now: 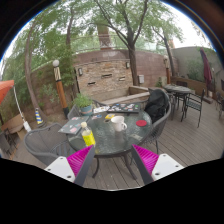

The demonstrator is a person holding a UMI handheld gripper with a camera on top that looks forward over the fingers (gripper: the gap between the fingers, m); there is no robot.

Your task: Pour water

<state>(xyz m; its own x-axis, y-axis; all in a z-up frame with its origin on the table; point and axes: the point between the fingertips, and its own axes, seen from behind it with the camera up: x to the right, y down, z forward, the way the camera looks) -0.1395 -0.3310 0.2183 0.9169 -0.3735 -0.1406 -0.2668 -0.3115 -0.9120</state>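
My gripper (112, 162) is open, its two magenta pads (79, 160) wide apart with only the wooden deck and the table's near rim showing between them. Well beyond the fingers stands a round glass patio table (115, 138). On it are a yellow bottle (88, 137) at the near left, a white cup (118, 123) near the middle and a small red object (142, 123) to the right. Nothing is held.
Metal chairs (48, 146) surround the table; a dark bag (157, 106) rests on the right chair. A second table with chairs (180, 92) stands far right. A stone fireplace (104, 75), fence and trees lie behind. Wooden decking (190, 135) spreads all round.
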